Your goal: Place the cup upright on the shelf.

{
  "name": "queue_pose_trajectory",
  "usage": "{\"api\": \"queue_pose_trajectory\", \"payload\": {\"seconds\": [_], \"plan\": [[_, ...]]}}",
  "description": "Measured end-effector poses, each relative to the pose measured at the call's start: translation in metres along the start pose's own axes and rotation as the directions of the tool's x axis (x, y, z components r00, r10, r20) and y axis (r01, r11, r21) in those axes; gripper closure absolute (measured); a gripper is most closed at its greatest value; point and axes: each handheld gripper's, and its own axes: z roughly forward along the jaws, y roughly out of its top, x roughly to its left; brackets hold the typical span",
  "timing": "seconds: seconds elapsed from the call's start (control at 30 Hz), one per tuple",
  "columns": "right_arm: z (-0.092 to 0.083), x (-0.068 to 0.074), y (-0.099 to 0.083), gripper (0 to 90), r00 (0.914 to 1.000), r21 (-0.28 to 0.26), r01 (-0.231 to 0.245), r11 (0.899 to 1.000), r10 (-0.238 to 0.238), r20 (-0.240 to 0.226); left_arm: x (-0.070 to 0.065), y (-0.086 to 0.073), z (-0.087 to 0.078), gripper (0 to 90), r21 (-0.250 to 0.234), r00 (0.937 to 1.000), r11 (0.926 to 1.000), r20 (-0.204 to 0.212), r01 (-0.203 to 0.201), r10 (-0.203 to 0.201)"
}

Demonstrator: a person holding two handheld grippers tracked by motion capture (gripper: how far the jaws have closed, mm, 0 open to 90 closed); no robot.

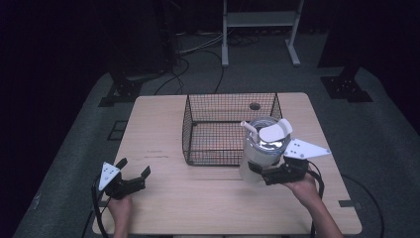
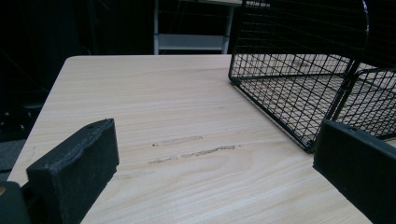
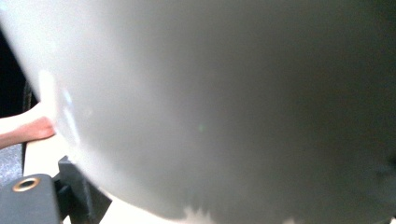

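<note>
Right gripper (image 1: pixel 262 173) clasps white jug (image 1: pixel 260 148) over wooden table (image 1: pixel 198 198) (dark room).

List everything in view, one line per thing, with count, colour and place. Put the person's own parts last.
table: one, light wood, centre of the high view.
wire basket: one, black, on the far middle of the table, open at the top.
jug: one, white with a spout and a lid, held at the basket's right near corner.
hole: one, dark, in the tabletop behind the basket.
frame: one, white, on the floor beyond the table.
cables: several, black, on the grey floor behind the table.
left gripper: one, black with a grey plate, near left of the table, jaws apart.
right gripper: one, black with a grey plate, clamped on the jug.
hands: two, at the near edge.
</note>
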Motion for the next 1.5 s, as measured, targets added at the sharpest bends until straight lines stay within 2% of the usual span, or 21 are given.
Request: {"api": "queue_pose_trajectory", "payload": {"seconds": [0.07, 0.13, 0.17, 0.27, 0.47, 0.57, 0.6, 0.63, 0.8, 1.03, 1.5], "plan": [[0.004, 0.0, 0.005, 8.4, 1.0, -0.002, 0.009, 1.0, -0.009, -0.002, 0.0, 0.0, 0.0, 0.0, -0.001, 1.0, 1.0, 0.0, 0.0, 0.0], [0.015, -0.001, 0.019, 8.3, 0.9995, -0.007, 0.031, 0.999, -0.031, -0.007, 0.0, 0.0, 0.0, 0.0, -0.001, 1.0, 1.0, 0.001, -0.004, 0.004], [0.015, -0.001, 0.019, 8.3, 0.9995, -0.007, 0.031, 0.999, -0.031, -0.007, 0.0, 0.0, 0.0, 0.0, -0.001, 1.0, 1.0, 0.001, -0.004, 0.004], [0.031, -0.002, 0.035, 8.4, 0.9989, -0.018, 0.038, 0.999, -0.038, -0.027, 0.0, 0.0, 0.0, 0.0, -0.006, 1.0, 1.0, 0.001, 0.002, -0.002], [0.05, -0.005, 0.053, 8.3, 0.9983, -0.024, 0.042, 0.999, -0.043, -0.039, 0.0, 0.0, 0.0, 0.0, -0.004, 1.0, 1.0, 0.005, -0.004, 0.004], [0.065, -0.009, 0.065, 8.3, 0.9979, -0.017, 0.048, 0.999, -0.049, -0.044, 0.001, 0.0, 0.0, 0.0, -0.006, 1.0, 1.0, 0.004, 0.0, 0.0], [0.065, -0.009, 0.065, 8.3, 0.9979, -0.017, 0.048, 0.999, -0.049, -0.044, 0.001, 0.0, 0.0, 0.0, -0.006, 1.0, 1.0, 0.004, 0.0, 0.0], [0.074, -0.014, 0.07, 8.3, 0.9976, -0.012, 0.05, 0.999, -0.051, -0.048, 0.001, 0.0, 0.0, 0.0, -0.007, 1.0, 1.0, 0.005, 0.001, -0.001], [0.089, -0.023, 0.078, 8.3, 0.9979, -0.006, 0.032, 0.999, -0.033, -0.055, 0.001, 0.0, 0.0, 0.0, -0.008, 1.0, 1.0, 0.005, 0.002, -0.002], [0.116, -0.035, 0.092, 8.3, 0.9984, 0.034, 0.042, 0.999, -0.04, -0.039, 0.001, 0.0, 0.0, 0.0, -0.01, 1.0, 0.9999, 0.008, 0.003, -0.003], [0.157, -0.053, 0.1, 8.3, 0.9992, 0.067, 0.023, 0.998, -0.021, -0.034, 0.002, 0.0, -0.001, 0.0, -0.015, 0.9999, 0.9998, 0.008, 0.01, -0.01]]}}
